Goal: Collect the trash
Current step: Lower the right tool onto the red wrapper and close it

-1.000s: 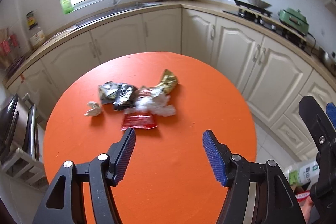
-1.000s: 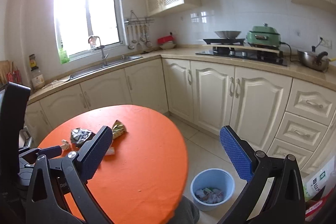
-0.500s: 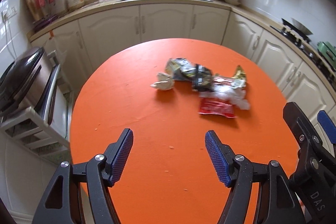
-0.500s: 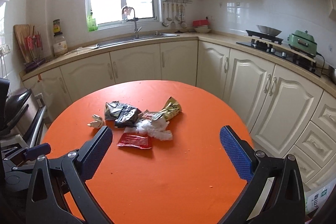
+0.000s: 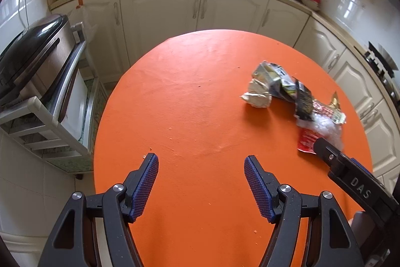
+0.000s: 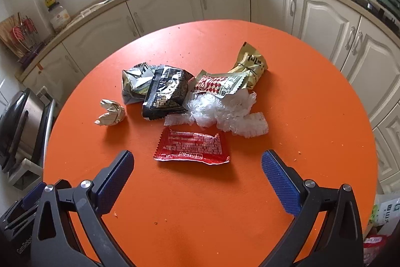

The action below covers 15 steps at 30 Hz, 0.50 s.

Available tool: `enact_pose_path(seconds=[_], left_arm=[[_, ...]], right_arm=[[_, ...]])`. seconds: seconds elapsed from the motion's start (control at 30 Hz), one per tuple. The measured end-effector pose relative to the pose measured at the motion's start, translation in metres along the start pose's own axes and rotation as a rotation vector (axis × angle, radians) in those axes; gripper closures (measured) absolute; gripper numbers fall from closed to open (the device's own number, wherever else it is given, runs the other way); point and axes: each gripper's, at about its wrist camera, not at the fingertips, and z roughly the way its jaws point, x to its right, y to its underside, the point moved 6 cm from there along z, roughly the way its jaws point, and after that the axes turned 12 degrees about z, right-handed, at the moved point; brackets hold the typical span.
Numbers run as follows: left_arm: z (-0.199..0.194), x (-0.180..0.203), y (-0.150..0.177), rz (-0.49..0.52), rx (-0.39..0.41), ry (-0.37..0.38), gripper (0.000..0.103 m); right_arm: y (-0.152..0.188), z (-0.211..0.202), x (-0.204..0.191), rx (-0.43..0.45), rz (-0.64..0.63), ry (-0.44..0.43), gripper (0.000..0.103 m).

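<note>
Both tongs empty. Left gripper (image 5: 201,178): jaws about mid-open, nothing btwn pads, over bare orange at bottom centre of the left wrist view. Right gripper (image 6: 197,175): jaws wide, nothing held, bottom of the right wrist view, pointing at the trash pile w/ the red packet (image 6: 192,147) just beyond the tips, not touching.

Trash, left to right in the right wrist view, all on the orange table (image 6: 312,116), mid-frame:
- crumpled paper ball (image 6: 110,112), centre-left, apart from the rest. Light, springy, should pinch anywhere.
- silver wrapper (image 6: 134,84) w/ black wrapper (image 6: 166,94) overlapping it. Thin foil, slippery, prob flattens under the pads; take a raised crease or an edge.
- red packet, lower centre, lies flat. Judged hardest: no height to bite on, so go for the curled right end or a crimped edge.
- clear plastic wad (image 6: 222,111), touching the black wrapper's right side. Soft, bulky, compresses; easy grab but may drag neighbours.
- red/white sachet (image 6: 220,84) on top of the wad, gold wrapper (image 6: 251,64) behind it, upper right of pile.

Around: crumbs on the table, cabinets (image 6: 160,9) across the top, steel appliance (image 6: 22,121) at far left edge. Nothing blocks the approach. No bin visible in either view. Main risk is overlap: lifting one piece could pull another.
</note>
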Motion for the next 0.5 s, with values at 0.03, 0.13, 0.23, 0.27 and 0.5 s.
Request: enact_pose_path(seconds=[0.03, 0.13, 0.23, 0.27, 0.5], left_arm=[[0.005, -0.003, -0.003, -0.004, -0.005, -0.001, 0.036], [0.017, -0.006, -0.009, -0.007, -0.019, -0.001, 0.036], [0.028, -0.006, -0.012, -0.010, -0.034, 0.007, 0.036], [0.032, -0.005, -0.013, -0.010, -0.040, 0.009, 0.036], [0.042, 0.003, -0.016, -0.012, -0.047, 0.012, 0.036]], right_arm=[[0.000, 0.008, -0.001, -0.021, 0.003, 0.013, 0.000], [0.001, 0.023, -0.002, -0.058, 0.008, 0.035, 0.000], [0.000, 0.030, -0.004, -0.040, -0.012, 0.078, 0.001], [0.001, 0.032, -0.006, -0.041, -0.039, 0.095, 0.001], [-0.002, 0.024, -0.005, -0.025, -0.063, 0.064, 0.044]])
